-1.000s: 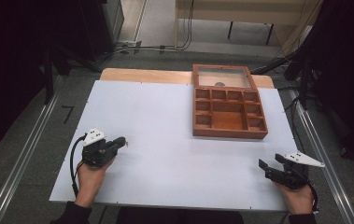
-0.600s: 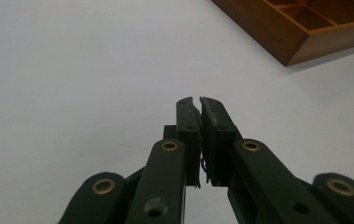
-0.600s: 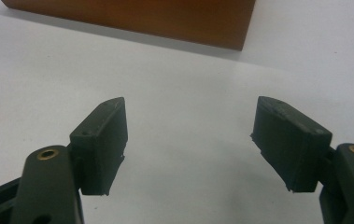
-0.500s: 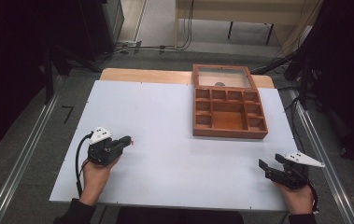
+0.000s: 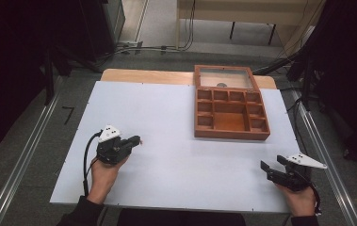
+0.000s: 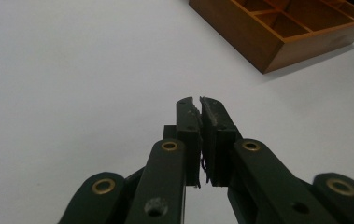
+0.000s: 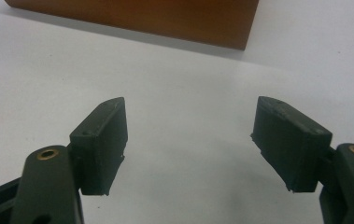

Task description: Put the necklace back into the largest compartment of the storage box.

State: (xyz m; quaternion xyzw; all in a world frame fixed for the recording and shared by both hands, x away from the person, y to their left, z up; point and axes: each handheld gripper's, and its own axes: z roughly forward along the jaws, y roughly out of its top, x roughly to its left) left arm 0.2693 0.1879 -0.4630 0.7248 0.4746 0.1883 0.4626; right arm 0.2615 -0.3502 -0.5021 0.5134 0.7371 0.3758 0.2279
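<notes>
Handling wooden compartment box (image 5: 231, 109): rigid, fairly heavy, glass lid fragile; grip yours at side wall. Left gripper (image 5: 137, 140) fingers pressed together, empty; right gripper (image 5: 266, 168) fingers wide, empty, resting over counter (image 5: 166, 117).

Wooden box (image 5: 231, 109) as reference. High view: a small dark round thing under the box's glass lid (image 5: 224, 77), too small to identify. The table's (image 5: 166, 117) wooden far edge is covered by the white board, and the box hides a stretch of that board.

Left gripper view: the box (image 6: 282, 28) is cut off by the top and right edges, so just the near corner and a few compartments are in frame.

Right gripper view: the box (image 7: 142, 16) is cropped at the top edge, with one side wall visible and blurred.

Both forearms run off the bottom edge of the high view, on the near side from the box.
</notes>
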